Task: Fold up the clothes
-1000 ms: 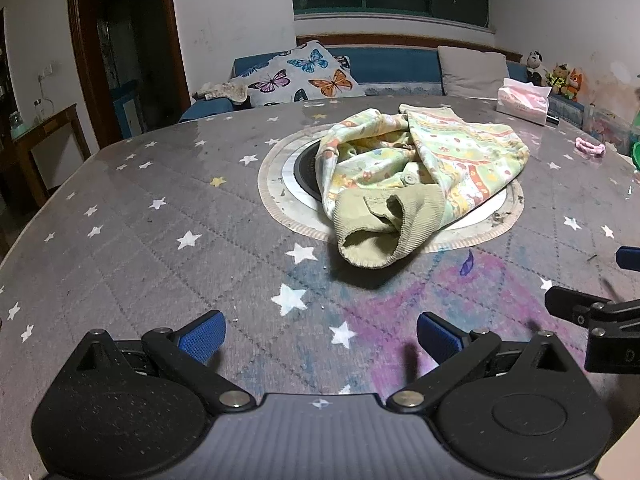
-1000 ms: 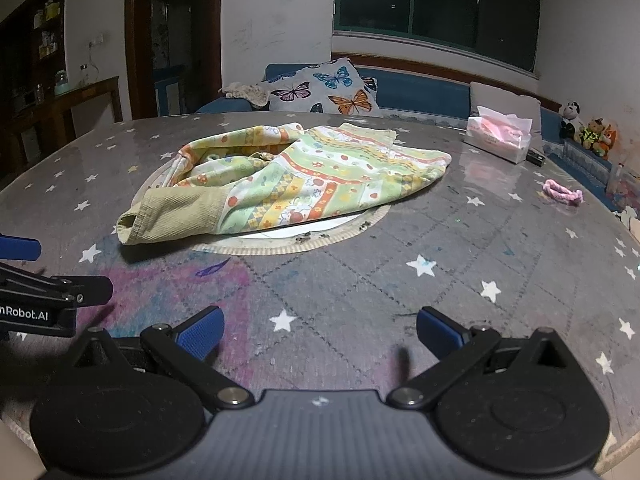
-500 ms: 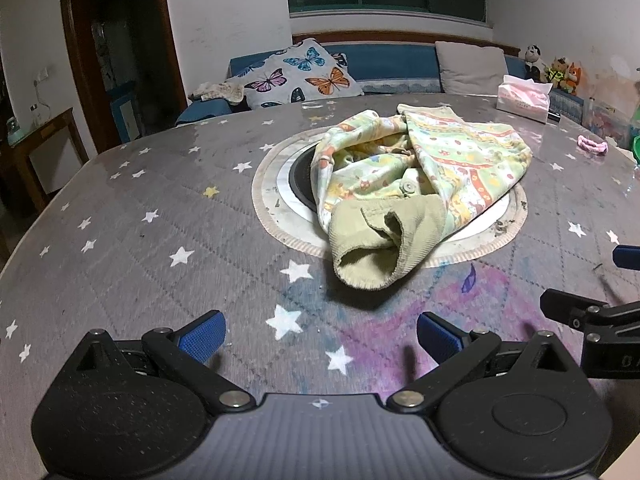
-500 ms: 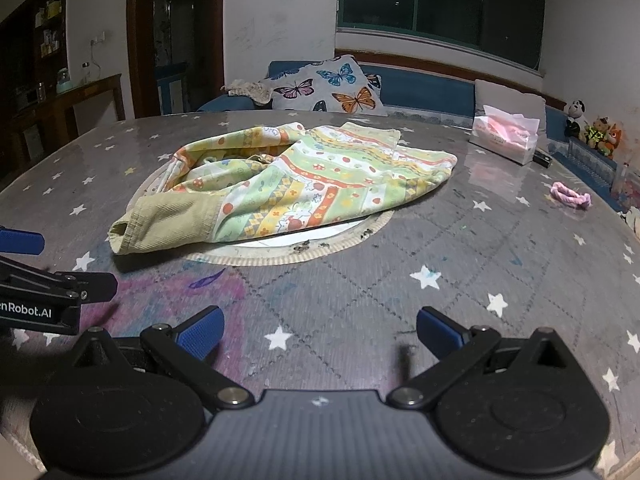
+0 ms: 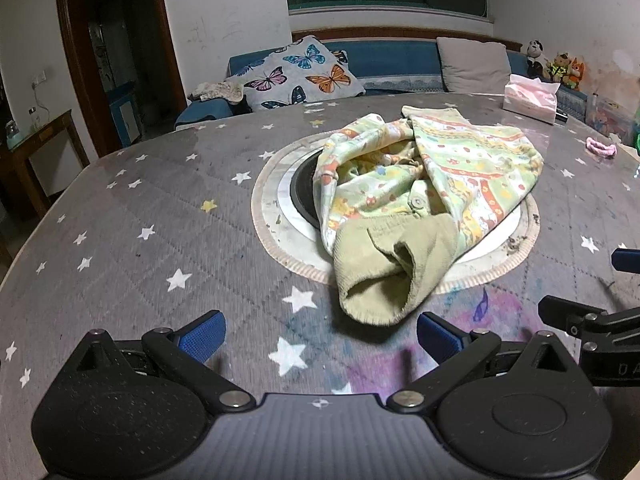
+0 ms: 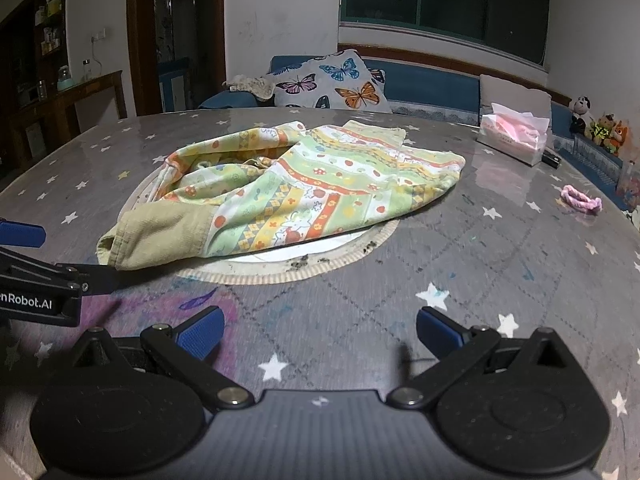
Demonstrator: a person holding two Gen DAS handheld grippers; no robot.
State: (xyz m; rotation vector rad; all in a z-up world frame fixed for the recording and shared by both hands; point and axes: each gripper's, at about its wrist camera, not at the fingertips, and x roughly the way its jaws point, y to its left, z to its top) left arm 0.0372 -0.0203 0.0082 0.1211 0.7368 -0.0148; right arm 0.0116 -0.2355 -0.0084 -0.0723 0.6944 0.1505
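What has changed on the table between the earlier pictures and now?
Both tools have moved forward toward the garment: it looks larger and nearer in both views. The left tool now has its green cuff just ahead. The right tool stays open over the table. Nothing was grasped; the garment lies crumpled as before.

Black hand-held gripper [image 5: 318, 330], blue ribbed fingertips [image 5: 202, 330], silver screws.
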